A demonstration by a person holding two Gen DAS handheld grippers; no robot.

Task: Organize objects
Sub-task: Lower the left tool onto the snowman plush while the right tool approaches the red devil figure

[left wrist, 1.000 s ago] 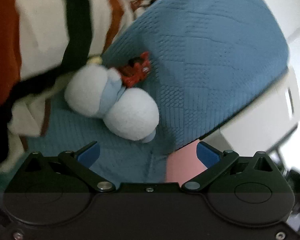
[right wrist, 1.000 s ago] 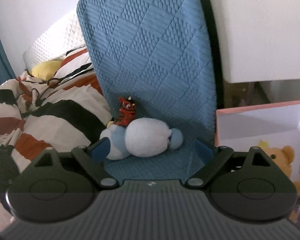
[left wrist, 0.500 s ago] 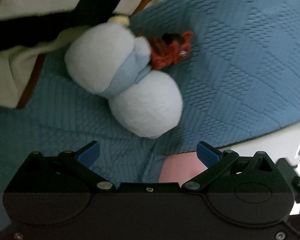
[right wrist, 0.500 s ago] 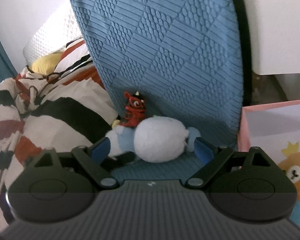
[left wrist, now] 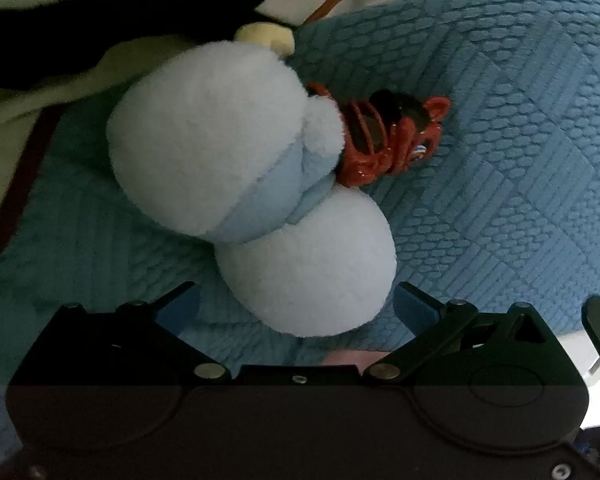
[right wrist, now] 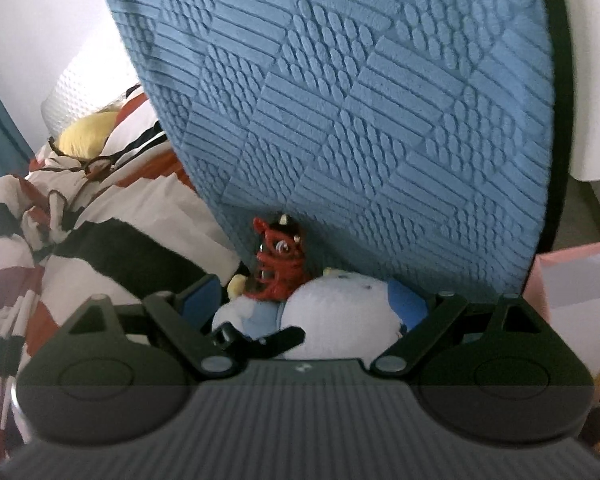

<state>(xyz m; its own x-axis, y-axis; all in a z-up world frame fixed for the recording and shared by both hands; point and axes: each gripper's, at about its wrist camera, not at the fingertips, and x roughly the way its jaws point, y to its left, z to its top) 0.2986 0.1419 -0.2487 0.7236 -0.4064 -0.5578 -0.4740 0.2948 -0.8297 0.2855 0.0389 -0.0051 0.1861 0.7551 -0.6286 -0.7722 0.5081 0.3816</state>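
Observation:
A white and pale blue plush toy (left wrist: 252, 200) lies on a blue quilted cushion (left wrist: 500, 160), with a small red figurine (left wrist: 384, 144) against its far side. My left gripper (left wrist: 296, 308) is open, its blue pads on either side of the plush's near end. In the right wrist view the same plush (right wrist: 340, 316) and red figurine (right wrist: 278, 264) sit at the foot of the upright blue cushion (right wrist: 360, 100). My right gripper (right wrist: 308, 304) is open with the plush between its fingers. A black part of the other gripper (right wrist: 256, 340) crosses in front of the plush.
A striped white, black and orange blanket (right wrist: 80, 240) lies to the left, with a yellow plush (right wrist: 84, 132) and a white pillow (right wrist: 88, 84) behind it. A pink box (right wrist: 580, 280) with a bear print stands at the right.
Both grippers have moved in closer to the plush toy, which now fills more of each view. Both stay open.

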